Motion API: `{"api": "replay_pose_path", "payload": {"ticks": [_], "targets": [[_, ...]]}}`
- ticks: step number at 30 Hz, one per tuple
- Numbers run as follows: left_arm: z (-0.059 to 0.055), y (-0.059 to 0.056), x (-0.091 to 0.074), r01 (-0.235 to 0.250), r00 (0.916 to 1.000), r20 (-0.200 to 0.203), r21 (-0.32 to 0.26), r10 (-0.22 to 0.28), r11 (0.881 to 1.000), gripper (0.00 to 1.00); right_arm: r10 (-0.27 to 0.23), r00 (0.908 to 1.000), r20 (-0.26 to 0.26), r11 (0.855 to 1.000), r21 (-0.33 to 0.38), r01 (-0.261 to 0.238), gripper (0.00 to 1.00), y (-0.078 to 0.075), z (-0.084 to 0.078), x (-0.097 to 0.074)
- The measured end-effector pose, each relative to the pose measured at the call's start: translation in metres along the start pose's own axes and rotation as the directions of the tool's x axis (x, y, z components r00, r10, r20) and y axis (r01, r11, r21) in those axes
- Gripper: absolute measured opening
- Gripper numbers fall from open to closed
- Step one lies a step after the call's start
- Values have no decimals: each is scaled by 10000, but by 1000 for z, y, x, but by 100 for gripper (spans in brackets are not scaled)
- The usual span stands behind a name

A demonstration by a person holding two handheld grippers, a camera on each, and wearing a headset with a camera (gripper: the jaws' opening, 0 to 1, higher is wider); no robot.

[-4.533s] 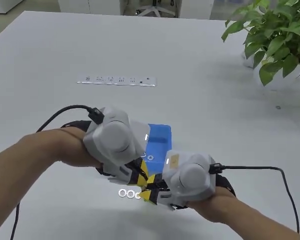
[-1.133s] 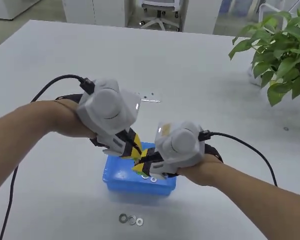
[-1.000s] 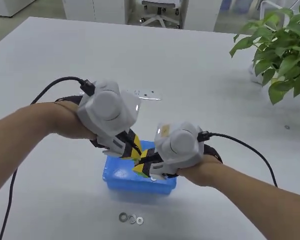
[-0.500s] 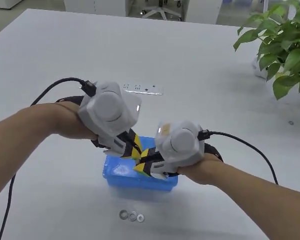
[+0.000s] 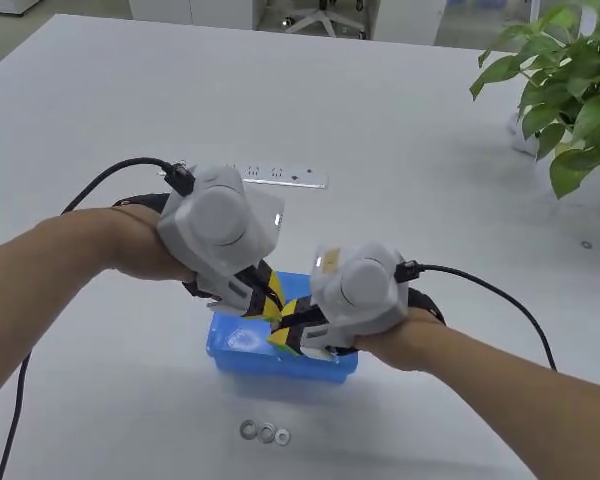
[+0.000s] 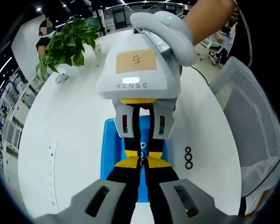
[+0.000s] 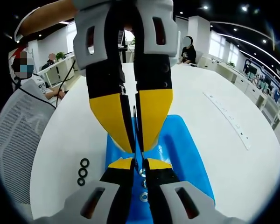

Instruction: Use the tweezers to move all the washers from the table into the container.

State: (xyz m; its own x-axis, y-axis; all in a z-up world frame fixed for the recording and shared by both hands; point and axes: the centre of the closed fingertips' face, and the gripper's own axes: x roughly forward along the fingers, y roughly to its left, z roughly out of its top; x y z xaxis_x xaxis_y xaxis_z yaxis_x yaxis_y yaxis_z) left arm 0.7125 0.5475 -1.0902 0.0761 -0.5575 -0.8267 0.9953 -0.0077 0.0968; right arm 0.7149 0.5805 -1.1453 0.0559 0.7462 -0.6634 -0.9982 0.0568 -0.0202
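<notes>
Washers (image 5: 265, 433), three in a row, are lying on the white table (image 5: 400, 150) just beside the blue container (image 5: 242, 345), on the side nearer to the person and not touching its wall. The left gripper (image 5: 268, 300) and the right gripper (image 5: 288, 338) are hovering tip to tip over the container, and each one is pressing its yellow jaws together on the thin tweezers (image 7: 134, 122). In the right gripper view, other washers (image 7: 143, 197) are lying inside the container.

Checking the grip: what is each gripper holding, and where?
The left gripper and right gripper both seem shut on thin tweezers; which part can't be told.
</notes>
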Motion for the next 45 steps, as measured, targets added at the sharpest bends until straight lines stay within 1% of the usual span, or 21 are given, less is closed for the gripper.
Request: {"api": "replay_pose_path", "payload": {"ticks": [4,14,23,29,32,38,42,45], "targets": [[0,-1,-1,-14,10000,-33,41,14,10000,7,-17,10000,9,10000,-7,17,11,1,1,-1],[9,-6,-11,-22,10000,-58,221,24,9998,7,-180,9997,167,9998,-87,182,11,6,10,-11],[18,-9,-22,-95,10000,32,287,94,9995,7,-344,9989,303,9991,-227,351,11,10,19,-22],[25,-17,-29,-30,10000,24,334,29,9994,7,-429,9979,494,9989,-144,437,10,16,25,-28],[27,-20,-32,-54,10000,6,371,54,9993,7,-479,9973,556,9987,-142,488,10,19,27,-31],[37,-28,-39,-141,9999,77,447,137,9989,7,-561,9962,669,9979,-283,581,10,25,33,-40],[40,-33,-41,-158,9999,71,512,154,9986,7,-595,9957,712,9976,-324,620,10,31,34,-43],[41,-36,-41,-141,9999,56,529,138,9985,7,-613,9955,725,9975,-312,636,10,35,33,-45]]}}
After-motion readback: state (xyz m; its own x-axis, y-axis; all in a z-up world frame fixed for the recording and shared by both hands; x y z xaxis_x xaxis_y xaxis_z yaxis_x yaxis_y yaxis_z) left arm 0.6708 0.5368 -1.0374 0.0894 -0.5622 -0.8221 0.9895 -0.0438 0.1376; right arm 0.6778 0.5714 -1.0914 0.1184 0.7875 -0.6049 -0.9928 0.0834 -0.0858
